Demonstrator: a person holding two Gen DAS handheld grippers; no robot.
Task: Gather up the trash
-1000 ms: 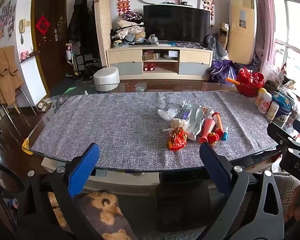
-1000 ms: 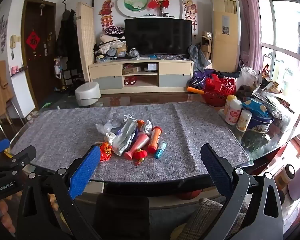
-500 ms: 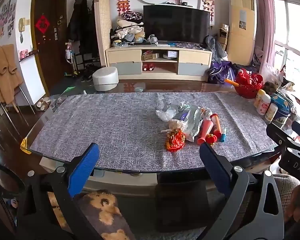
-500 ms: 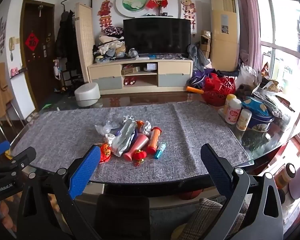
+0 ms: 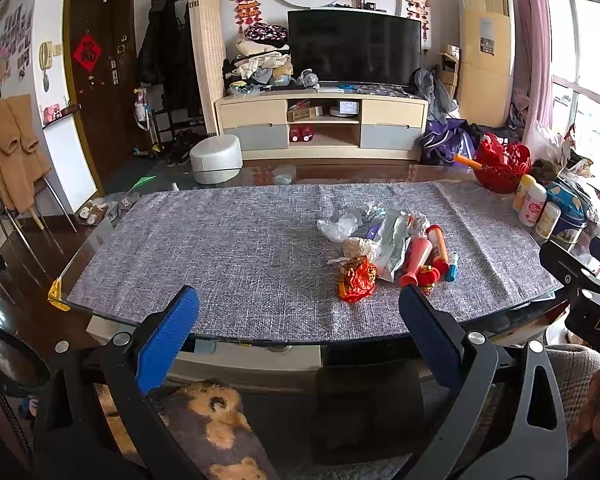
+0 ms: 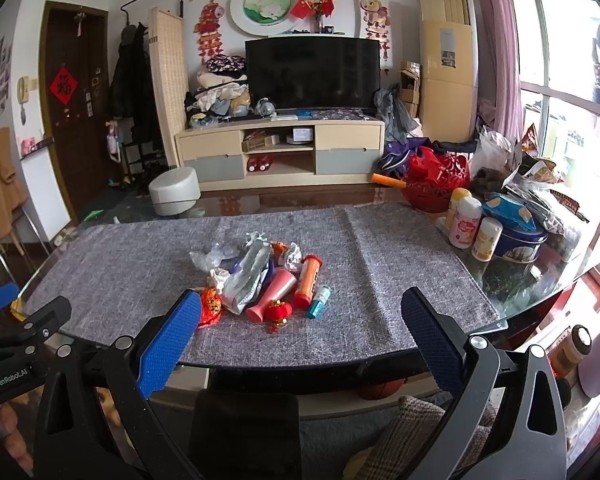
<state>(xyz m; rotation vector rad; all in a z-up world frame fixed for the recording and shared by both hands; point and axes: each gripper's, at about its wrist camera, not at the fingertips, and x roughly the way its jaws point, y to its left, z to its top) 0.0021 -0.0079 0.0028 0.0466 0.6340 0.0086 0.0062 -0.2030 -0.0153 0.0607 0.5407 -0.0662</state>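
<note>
Trash [image 5: 384, 252] lies in a loose heap on the grey cloth [image 5: 220, 248] that covers the glass table [image 5: 100, 236], toward the near right part of the tabletop. In it we see a crumpled red and gold wrapper [image 5: 356, 279] nearest the front edge, a silvery foil packet [image 6: 246, 278], a pink tube [image 6: 274, 294], an orange tube [image 6: 308, 286] and a small teal tube [image 6: 319, 307] lying side by side, a little red lantern [image 6: 279, 312] and clear plastic [image 5: 336, 226] at the back. We hold our left gripper [image 5: 298, 326] before the front edge, jaws wide apart and holding nothing. Our right gripper [image 6: 300, 328] sits likewise, jaws spread and holding nothing, with the heap between its blue pads [image 6: 170, 346]. White bottles [image 6: 466, 222] and a blue tin [image 6: 518, 240] stand at the right edge, well apart from the heap.
</note>
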